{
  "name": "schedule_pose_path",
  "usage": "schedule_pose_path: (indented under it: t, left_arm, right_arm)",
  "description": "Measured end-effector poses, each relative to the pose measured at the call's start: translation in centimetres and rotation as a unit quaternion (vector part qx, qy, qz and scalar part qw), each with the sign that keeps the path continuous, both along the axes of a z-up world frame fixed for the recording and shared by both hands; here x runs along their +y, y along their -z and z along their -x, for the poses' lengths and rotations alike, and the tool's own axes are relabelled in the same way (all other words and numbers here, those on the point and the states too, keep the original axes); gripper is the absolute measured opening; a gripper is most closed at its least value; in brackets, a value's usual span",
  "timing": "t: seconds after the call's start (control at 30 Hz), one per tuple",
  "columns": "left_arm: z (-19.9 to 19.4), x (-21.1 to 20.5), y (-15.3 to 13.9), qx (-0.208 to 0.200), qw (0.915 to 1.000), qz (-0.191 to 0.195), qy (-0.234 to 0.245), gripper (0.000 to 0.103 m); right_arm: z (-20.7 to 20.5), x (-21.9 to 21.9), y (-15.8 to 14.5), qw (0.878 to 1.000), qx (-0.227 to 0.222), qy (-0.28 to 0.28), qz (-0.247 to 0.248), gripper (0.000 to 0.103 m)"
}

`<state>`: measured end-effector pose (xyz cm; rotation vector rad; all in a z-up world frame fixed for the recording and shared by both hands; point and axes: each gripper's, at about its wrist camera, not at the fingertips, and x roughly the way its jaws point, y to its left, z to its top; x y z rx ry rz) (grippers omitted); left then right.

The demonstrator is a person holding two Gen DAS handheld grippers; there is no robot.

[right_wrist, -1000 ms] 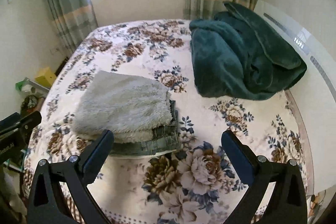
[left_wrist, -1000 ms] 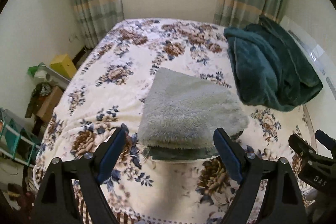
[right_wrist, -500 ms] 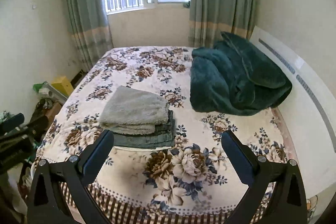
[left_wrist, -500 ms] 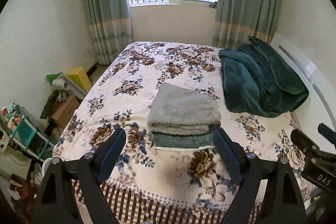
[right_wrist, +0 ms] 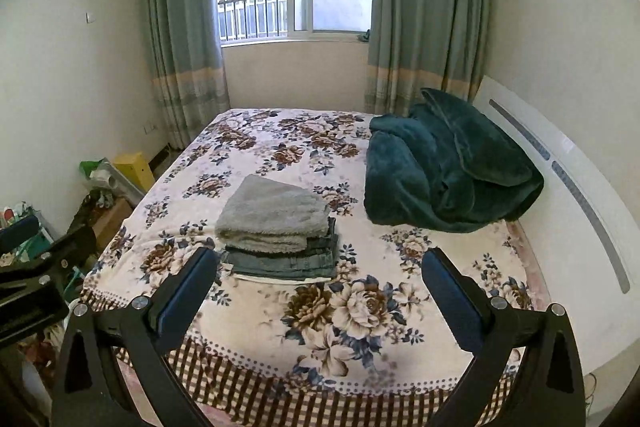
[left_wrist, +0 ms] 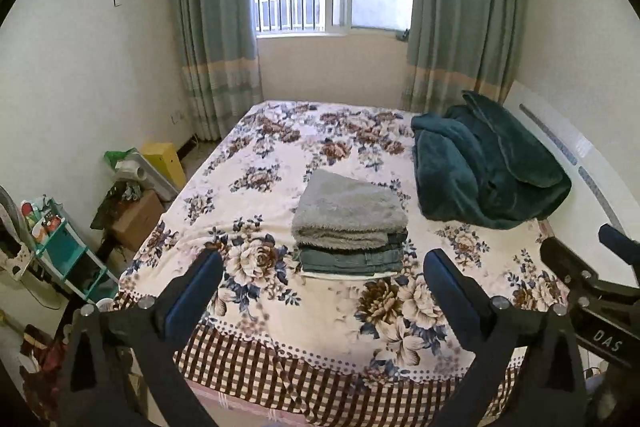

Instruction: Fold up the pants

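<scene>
Now both hand-held grippers, left (left_wrist: 322,273) and right (right_wrist: 320,273), gape empty off the bed's (left_wrist: 280,355) checked edge, folded pants (left_wrist: 350,255) beyond

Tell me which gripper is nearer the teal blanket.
Right. The right gripper hangs back off the bed's foot, with the teal blanket ahead to its right; the left gripper sits farther left, opposite the folded pants.

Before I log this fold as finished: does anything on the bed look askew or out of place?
Nothing stands out. The folded grey-green pants lie in a squared stack under a folded fluffy grey garment, on the floral bedspread. The rumpled dark-green blanket lies apart.
</scene>
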<state>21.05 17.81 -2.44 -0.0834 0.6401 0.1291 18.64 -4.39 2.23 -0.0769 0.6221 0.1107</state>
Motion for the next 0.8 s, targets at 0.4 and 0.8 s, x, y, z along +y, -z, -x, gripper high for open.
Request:
schedule_pose_path:
  t: [0.4,0.8]
  left_arm:
    - [2.3,1.2,-0.1,-0.009,0.9999,-0.011,-0.004,0.103]
    - [2.3,1.2,-0.5,-0.015,0.9998,-0.015,-0.002,0.103]
  right_arm:
    - [2.5,1.1,-1.3,1.000,-0.008,0.008,0.001,0.103]
    - [3.2,1.7,-2.0,1.000,-0.011,0.008,0.002,0.103]
